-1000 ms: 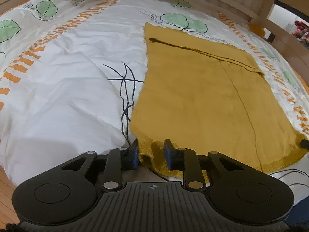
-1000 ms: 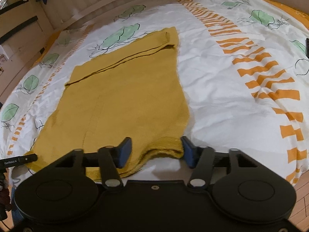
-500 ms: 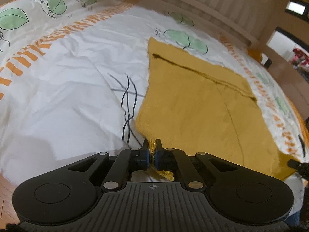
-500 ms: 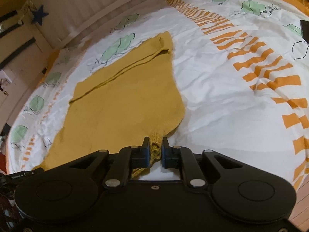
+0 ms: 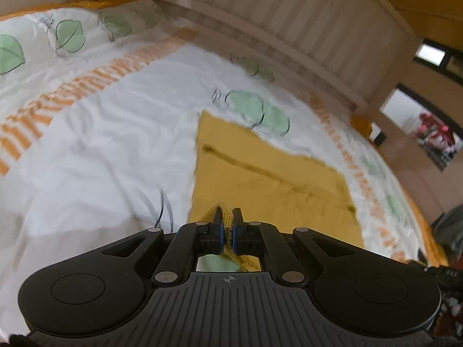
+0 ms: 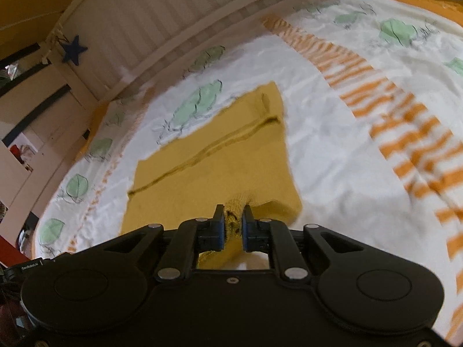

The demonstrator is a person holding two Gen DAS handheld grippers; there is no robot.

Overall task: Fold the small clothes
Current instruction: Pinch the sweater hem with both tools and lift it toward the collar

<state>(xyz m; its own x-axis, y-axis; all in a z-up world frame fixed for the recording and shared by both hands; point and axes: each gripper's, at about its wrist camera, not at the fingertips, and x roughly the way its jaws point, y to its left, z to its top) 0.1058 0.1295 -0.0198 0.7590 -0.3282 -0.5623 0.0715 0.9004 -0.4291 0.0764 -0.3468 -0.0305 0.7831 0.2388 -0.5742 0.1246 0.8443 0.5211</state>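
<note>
A mustard-yellow knit garment [image 5: 260,179] lies on a white bedspread [image 5: 101,144] printed with green leaves and orange stripes. My left gripper [image 5: 227,217] is shut on the garment's near left hem corner, lifted off the bed. My right gripper [image 6: 233,217] is shut on the near right hem corner of the same garment [image 6: 217,162], also lifted. The far part with a dark seam line stays flat on the bed. The hem under both grippers is hidden by the gripper bodies.
A slatted wooden bed rail [image 5: 289,29] runs along the far side; it also shows in the right wrist view [image 6: 173,23] with a blue star [image 6: 73,53] hanging on it. Bedspread stretches left of the garment [image 5: 86,173] and right of it [image 6: 361,159].
Both grippers closed on the garment's near hem corners, then lifted them and carried them forward over the garment. The visible flat part of the garment is shorter now.
</note>
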